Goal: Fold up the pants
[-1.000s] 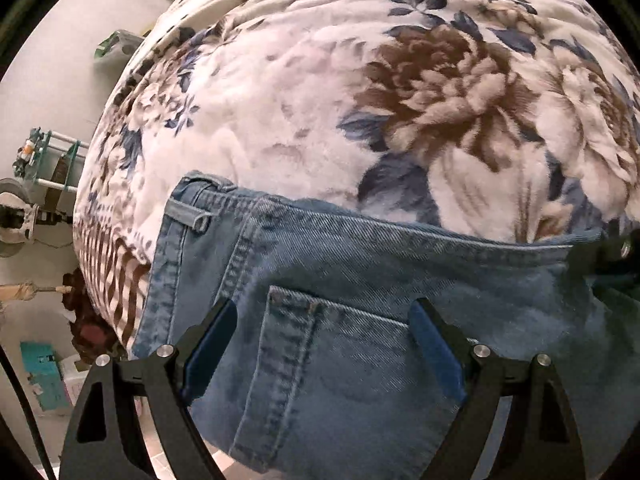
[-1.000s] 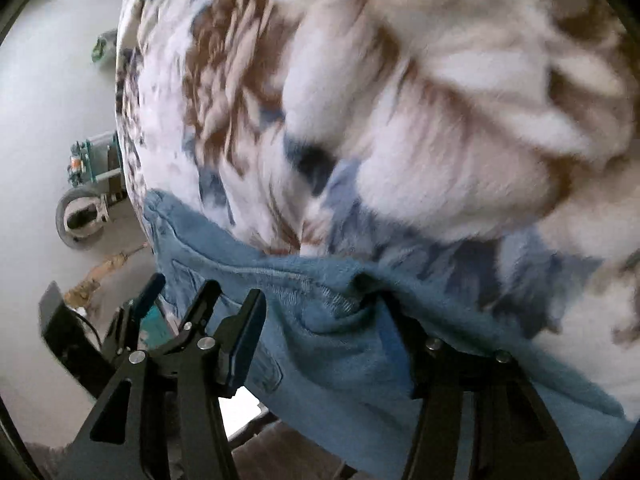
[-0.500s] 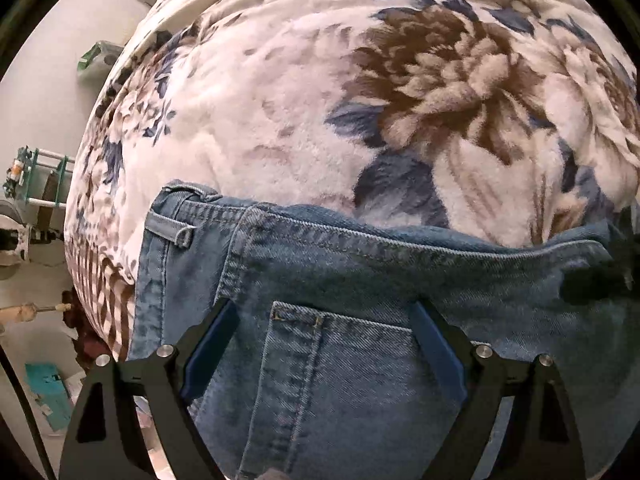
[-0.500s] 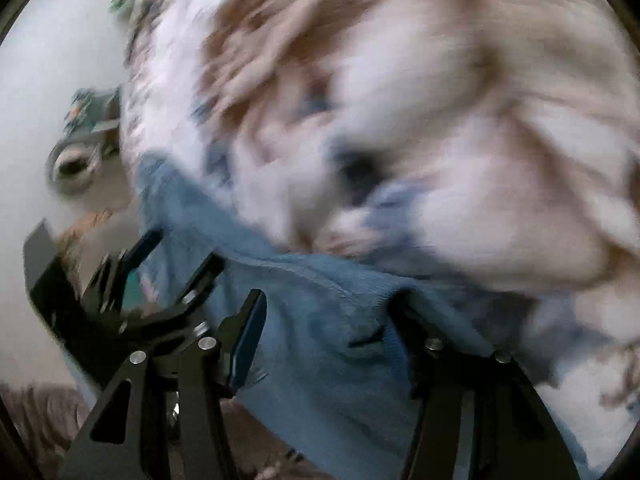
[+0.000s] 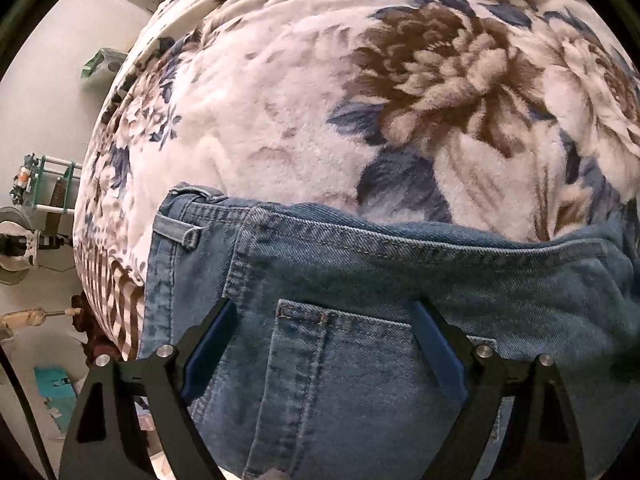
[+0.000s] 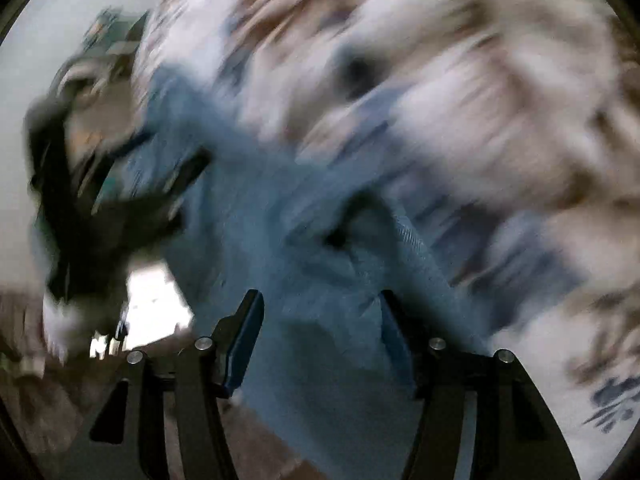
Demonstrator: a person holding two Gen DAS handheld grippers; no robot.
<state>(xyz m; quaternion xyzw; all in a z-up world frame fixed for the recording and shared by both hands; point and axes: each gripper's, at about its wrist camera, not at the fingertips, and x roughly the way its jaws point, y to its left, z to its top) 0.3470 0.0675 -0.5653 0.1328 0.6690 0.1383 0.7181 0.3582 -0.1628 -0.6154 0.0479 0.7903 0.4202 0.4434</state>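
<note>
Denim, mid-blue and faded, fills the lower half of the left wrist view: the pants [image 5: 360,280] lie on a plush floral blanket [image 5: 300,128], waistband and a belt loop [image 5: 176,232] ahead and to the left of the left claw [image 5: 324,344]. That claw stands wide open, holding nothing, its blue-padded fingers [image 5: 208,348] straddling a stitched back pocket [image 5: 340,380]. In the blurred right wrist view the right claw [image 6: 320,336] is also spread apart, with bunched denim [image 6: 304,280] between its fingers; whether it touches the cloth I cannot tell
</note>
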